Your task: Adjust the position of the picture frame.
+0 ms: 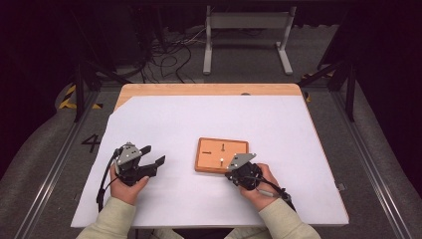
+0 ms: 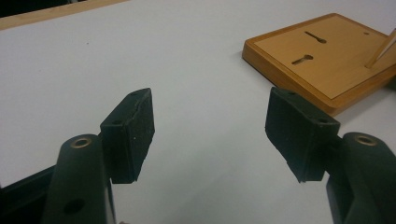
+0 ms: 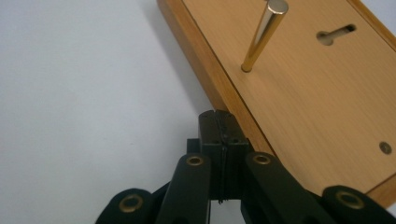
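Observation:
A small wooden board [image 1: 222,155] lies on the white sheet right of the middle. It has two keyhole slots [image 2: 303,59] and one brass pin [image 3: 264,35] standing upright in it. My right gripper [image 1: 229,174] is shut with nothing between its jaws. Its tip [image 3: 219,116] sits at the board's [image 3: 303,93] near edge, a little short of the pin. My left gripper [image 1: 153,155] rests on the sheet left of the board, open and empty. In its own view the open left gripper [image 2: 210,100] faces bare sheet, with the board [image 2: 322,60] at the upper right.
The white sheet [image 1: 209,119] covers most of a wooden table, whose bare edge [image 1: 209,89] shows at the far side. Beyond the table a white metal frame [image 1: 246,30] and loose cables [image 1: 169,55] lie on the floor. Dark stand legs [image 1: 343,74] flank the table.

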Tool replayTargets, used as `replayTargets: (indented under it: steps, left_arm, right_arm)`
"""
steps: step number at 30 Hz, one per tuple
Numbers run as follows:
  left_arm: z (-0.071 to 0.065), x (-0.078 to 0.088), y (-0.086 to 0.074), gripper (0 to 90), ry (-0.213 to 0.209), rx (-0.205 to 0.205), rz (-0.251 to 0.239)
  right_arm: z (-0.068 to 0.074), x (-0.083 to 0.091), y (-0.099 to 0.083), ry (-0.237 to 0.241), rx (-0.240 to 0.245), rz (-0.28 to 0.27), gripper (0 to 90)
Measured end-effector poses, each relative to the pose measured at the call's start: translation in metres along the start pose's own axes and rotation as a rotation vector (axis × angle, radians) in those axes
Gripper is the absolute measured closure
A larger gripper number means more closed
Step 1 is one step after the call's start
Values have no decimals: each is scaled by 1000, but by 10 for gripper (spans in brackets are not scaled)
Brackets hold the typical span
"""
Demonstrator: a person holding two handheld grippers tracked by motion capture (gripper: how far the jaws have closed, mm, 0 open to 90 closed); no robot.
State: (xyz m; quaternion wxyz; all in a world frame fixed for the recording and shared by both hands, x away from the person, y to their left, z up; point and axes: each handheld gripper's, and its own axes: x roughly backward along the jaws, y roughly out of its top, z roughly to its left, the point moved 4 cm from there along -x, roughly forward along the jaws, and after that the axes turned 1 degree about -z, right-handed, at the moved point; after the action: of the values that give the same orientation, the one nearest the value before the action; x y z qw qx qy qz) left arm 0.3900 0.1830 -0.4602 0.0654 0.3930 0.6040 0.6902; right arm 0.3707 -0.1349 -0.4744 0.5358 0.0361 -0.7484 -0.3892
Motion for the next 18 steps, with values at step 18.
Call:
replayTargets:
  steps: [18]
  left_arm:
    - [-2,1,8,278,-27,-3,11]
  right_arm:
    - [-26,39,6,42,-60,-194,783]
